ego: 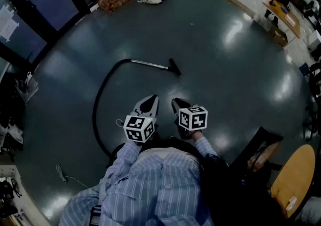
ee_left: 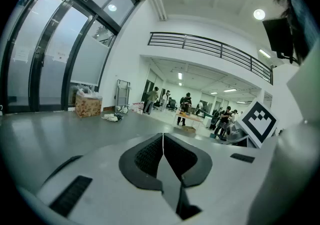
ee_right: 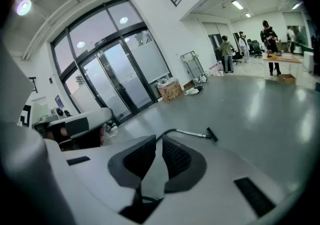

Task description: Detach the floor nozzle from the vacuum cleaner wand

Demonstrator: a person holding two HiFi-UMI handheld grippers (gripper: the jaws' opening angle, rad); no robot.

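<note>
Left claw [ego: 153, 98] is clenched tight with its pads meeting and nothing in them, held up over the person's lap; in its own view [ee_left: 163, 135] it is aimed across the hall, vacuum not in sight. Right claw [ego: 175, 101] is all but closed, with a thin slit between ribbed black pads [ee_right: 177, 158], also empty. Vacuum parts lie well ahead on the glossy dark floor [ego: 235, 79], untouched. Black hose [ego: 102, 94] curves in a long loop; likely limp, no anchor to pull against. Wand [ego: 149, 64] is a thin straight silver tube, probably stiff, smooth and slippery, so grip it close to the joint. Floor nozzle [ego: 174, 67] is a small flat black head at the wand's right end, likely light hard plastic; take its neck, twist and pull.
</note>
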